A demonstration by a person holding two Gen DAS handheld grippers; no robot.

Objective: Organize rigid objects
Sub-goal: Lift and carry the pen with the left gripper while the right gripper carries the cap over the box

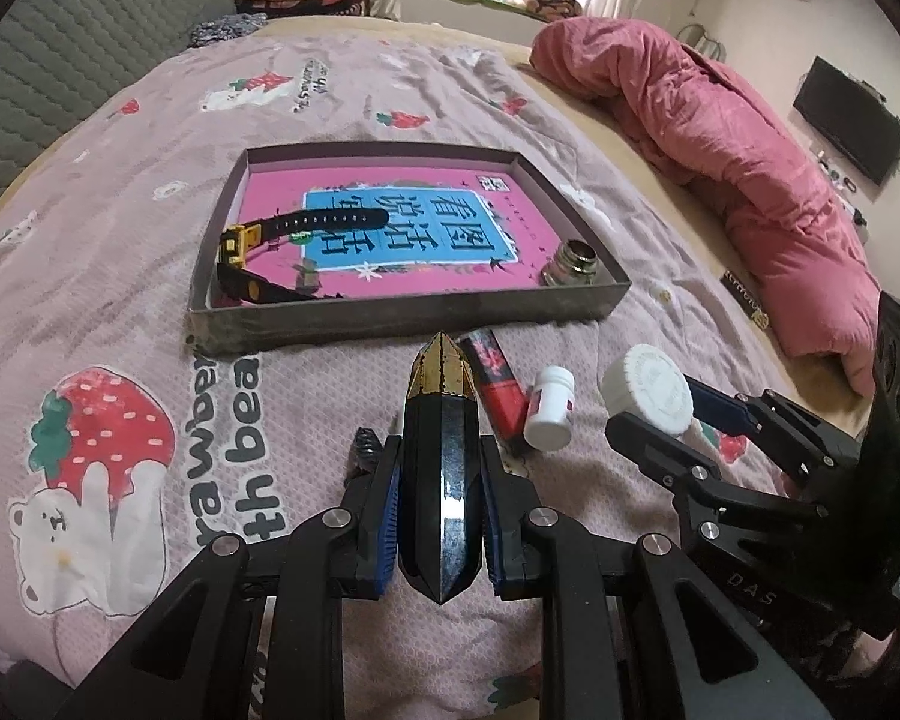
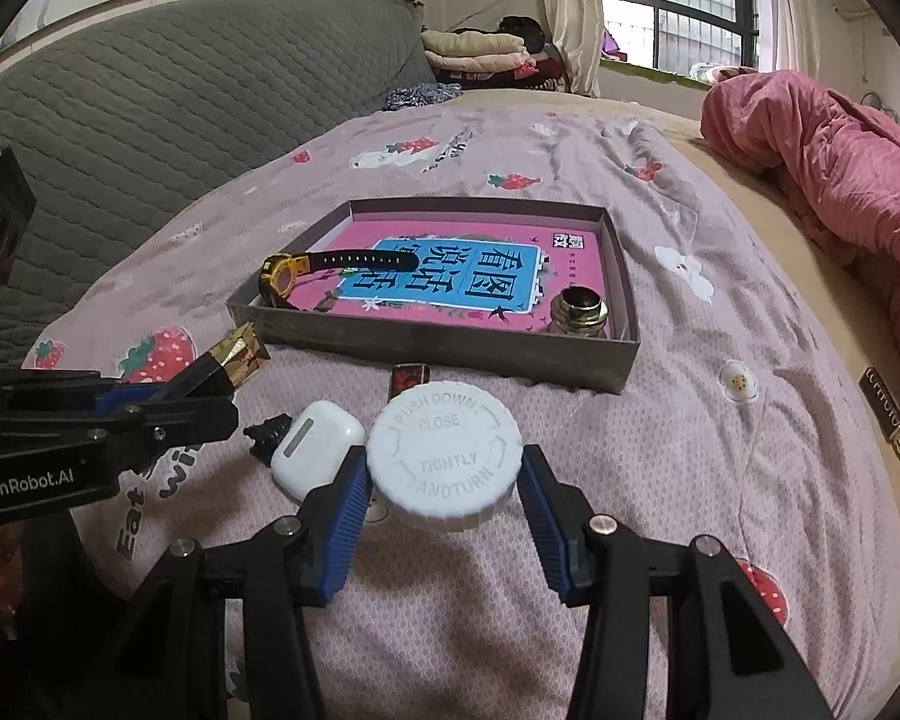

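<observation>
While the left claw [image 1: 441, 480] clamps its blue pads against the sides of a faceted black case with a gold tip [image 1: 442, 450], the case stands clear of the bedspread [image 1: 150, 300], its gold end pointing toward the shallow grey box [image 1: 402, 312]. The right claw [image 2: 444, 498] stands fairly wide, its ribbed blue pads set against either side of a white bottle cap [image 2: 444, 453] embossed with closing instructions; the bottle under the cap is mostly hidden. Both claws sit side by side just short of the box's near wall.

Inside the box lies a pink book with a blue label [image 2: 450, 282], a yellow-faced watch with a black strap [image 2: 306, 273] across its left part, and a small glass jar with a metal neck [image 2: 579, 312] in the near right corner. On the bedspread between the claws and the box lie a red tube [image 1: 501, 390], a small white bottle [image 1: 549, 408], a white earbud case [image 2: 318, 456] and a small dark object [image 2: 267, 435] that is too small to identify. A rumpled pink quilt [image 1: 720, 180] lies well off to the right on the bed.
</observation>
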